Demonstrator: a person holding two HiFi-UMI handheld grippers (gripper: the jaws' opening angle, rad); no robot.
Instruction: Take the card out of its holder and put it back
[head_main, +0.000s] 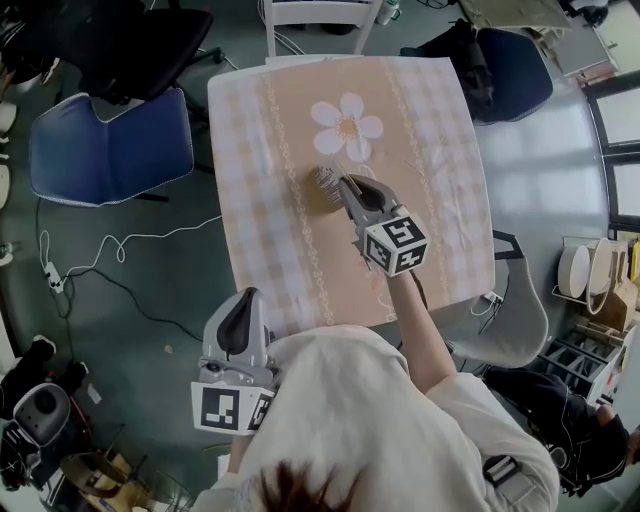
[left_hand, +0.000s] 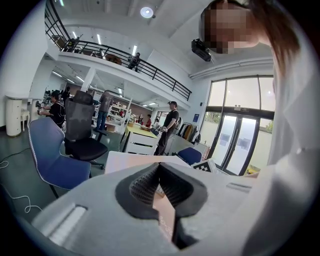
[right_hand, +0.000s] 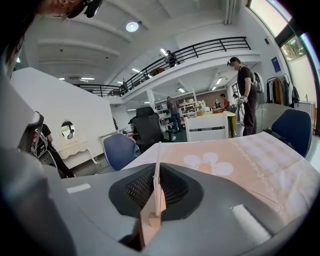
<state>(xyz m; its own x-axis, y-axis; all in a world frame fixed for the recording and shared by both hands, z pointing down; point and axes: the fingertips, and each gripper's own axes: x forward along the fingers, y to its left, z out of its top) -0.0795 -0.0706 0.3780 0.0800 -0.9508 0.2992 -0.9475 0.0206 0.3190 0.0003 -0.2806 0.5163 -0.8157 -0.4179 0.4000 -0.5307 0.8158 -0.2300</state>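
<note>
We read the right gripper (head_main: 346, 184) as closed on the card (right_hand: 158, 162). The card stands upright, edge-on between the jaws, and apparently still sits in the holder (head_main: 325, 190) in the middle of the table (head_main: 258, 230). Its long axis runs vertically, so we judge extraction needs a straight upward pull. The left gripper (head_main: 247, 298), closed and empty, hangs at the near edge, well apart.

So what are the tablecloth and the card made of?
The tablecloth looks like soft matte fabric: faint creases, printed checks and a flower. The card, pinched edge-on in the right gripper, looks like thin stiff paperboard or plastic: it stands straight, pale and unbent. Which one, I can't tell.
</note>
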